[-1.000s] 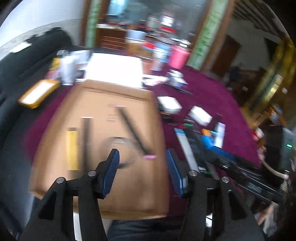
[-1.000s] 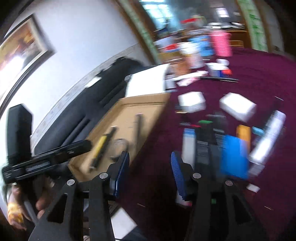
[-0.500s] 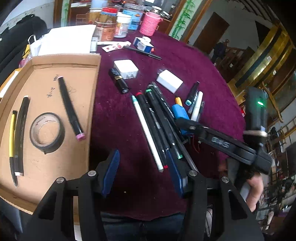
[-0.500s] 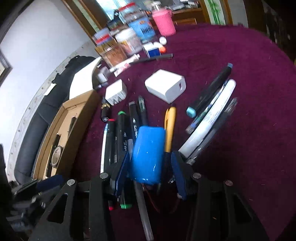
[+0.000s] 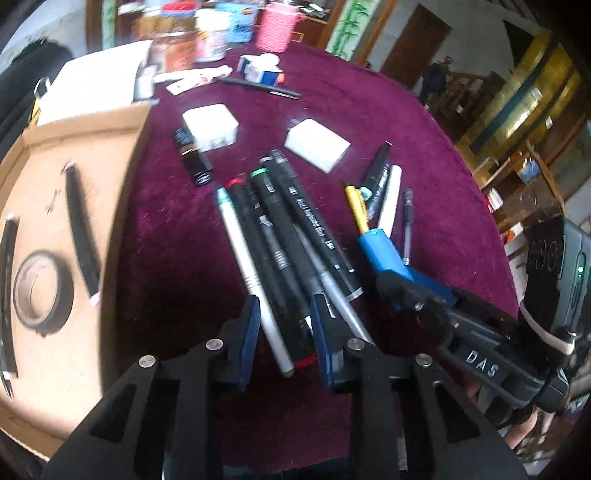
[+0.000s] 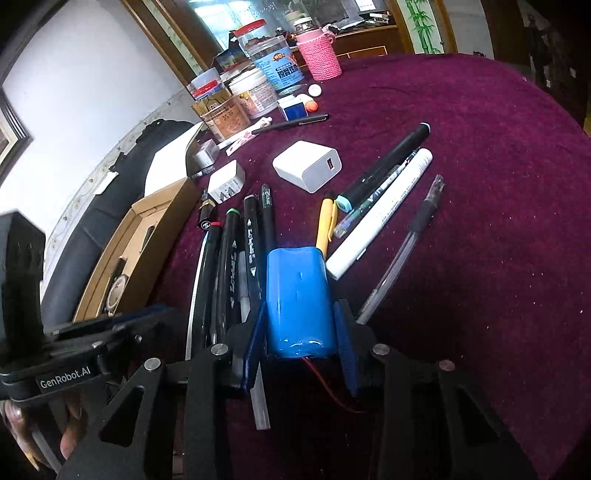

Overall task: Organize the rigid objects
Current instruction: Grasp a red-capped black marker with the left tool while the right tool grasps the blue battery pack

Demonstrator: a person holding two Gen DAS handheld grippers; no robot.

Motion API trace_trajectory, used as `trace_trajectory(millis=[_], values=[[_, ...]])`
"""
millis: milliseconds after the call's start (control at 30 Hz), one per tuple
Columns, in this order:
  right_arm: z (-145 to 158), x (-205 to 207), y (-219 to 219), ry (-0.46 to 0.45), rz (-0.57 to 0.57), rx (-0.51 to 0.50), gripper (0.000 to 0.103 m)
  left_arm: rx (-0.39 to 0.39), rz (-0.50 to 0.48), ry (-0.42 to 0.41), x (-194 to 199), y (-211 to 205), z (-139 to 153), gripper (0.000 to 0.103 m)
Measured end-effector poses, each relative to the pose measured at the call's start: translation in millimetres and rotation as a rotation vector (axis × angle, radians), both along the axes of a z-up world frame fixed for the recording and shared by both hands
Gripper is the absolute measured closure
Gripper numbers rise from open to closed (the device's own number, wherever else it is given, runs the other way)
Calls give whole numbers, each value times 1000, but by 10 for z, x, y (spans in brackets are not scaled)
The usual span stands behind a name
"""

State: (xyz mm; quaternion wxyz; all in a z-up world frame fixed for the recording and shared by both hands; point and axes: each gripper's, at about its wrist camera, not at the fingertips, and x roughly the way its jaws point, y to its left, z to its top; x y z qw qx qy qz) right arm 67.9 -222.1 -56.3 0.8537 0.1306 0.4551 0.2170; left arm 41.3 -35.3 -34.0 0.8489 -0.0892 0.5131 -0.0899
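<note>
Several markers and pens lie bunched on the maroon tablecloth (image 5: 424, 147). My left gripper (image 5: 286, 325) is down over their near ends, its jaws closing. A silver pen (image 5: 243, 258) and a black marker with red ends (image 5: 266, 266) lie between the pads, which touch them on both sides. My right gripper (image 6: 301, 332) is closing too, and its pads press the sides of a blue battery pack (image 6: 297, 295) with a red wire behind it. The left wrist view shows that pack (image 5: 380, 251) at the right gripper's tips.
A cardboard tray (image 5: 33, 184) at the left holds a tape roll (image 5: 40, 291) and dark pens. Two white chargers (image 5: 210, 125) (image 5: 317, 147), a lipstick (image 5: 192, 158), a yellow pen (image 5: 356, 206) and a white marker (image 5: 388, 199) lie on the cloth. Jars and a pink cup (image 5: 279, 29) stand at the back.
Both grippers have swung from over the cardboard tray to the pen pile and come lower. Their jaws have narrowed, the left around two pens, the right onto the blue battery pack.
</note>
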Motion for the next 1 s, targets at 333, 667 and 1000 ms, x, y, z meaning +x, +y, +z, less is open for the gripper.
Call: trace_trajectory(millis=[333, 667, 1000], values=[[-10, 19, 33, -1, 12, 11, 70, -13, -4, 76, 198, 2, -191, 82], [-20, -10, 103, -15, 22, -39, 70, 14, 8, 89, 297, -6, -162, 87], [-30, -22, 125, -7, 20, -68, 71, 83, 9, 91, 346, 2, -190, 87]])
